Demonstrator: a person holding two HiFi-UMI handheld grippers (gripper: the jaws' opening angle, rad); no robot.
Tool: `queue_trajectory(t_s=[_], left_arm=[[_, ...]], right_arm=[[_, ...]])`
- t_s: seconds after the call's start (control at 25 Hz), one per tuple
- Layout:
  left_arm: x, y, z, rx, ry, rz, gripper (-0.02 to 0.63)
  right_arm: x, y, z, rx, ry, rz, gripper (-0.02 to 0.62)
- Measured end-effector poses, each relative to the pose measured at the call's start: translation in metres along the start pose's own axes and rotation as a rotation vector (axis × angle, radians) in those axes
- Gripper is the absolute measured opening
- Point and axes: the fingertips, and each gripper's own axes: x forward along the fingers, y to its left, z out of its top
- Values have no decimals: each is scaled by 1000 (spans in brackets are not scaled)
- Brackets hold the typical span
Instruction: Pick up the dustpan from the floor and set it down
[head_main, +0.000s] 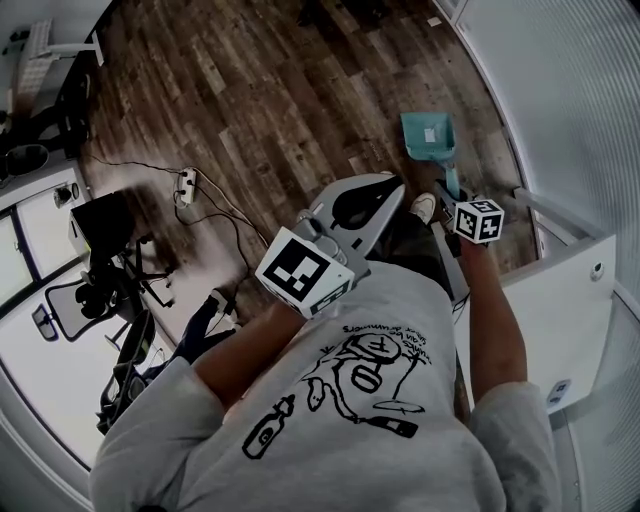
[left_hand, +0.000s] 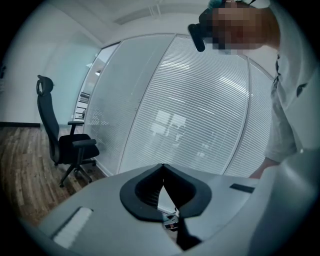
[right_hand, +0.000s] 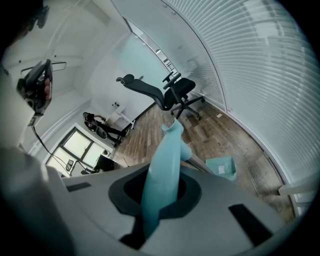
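Beside the blind-covered glass wall, teal dustpan, its pan low at the wooden floor, contact not discernible; its long handle rises into the right gripper, whose jaws clamp it; left gripper held apart from the dustpan, jaws together with nothing between; office chair well beyond.

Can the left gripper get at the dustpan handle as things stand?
Probably, once it opens: the left gripper is empty, jaws shut, facing the blinds. The head view shows nothing between it and the handle, though the right gripper is clamped on that handle.
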Motion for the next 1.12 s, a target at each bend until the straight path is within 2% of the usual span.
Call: queue_trajectory(t_s=[0.36,0.76,1.04,1.12], left_arm=[[-5,2,1,2,0,5,2],[-9,1,1,-2,-3,5,2],[-11,-1,2,-6,-10,3,2],[-12,-1,1,-9,-13,4,2]], right_arm=[[8,10,-25,29,62,-10,6],[5,9,-33,88,76,-8,8],[3,7,-42,73,110,-38,9],[3,8,-45,70,125,-41,31]])
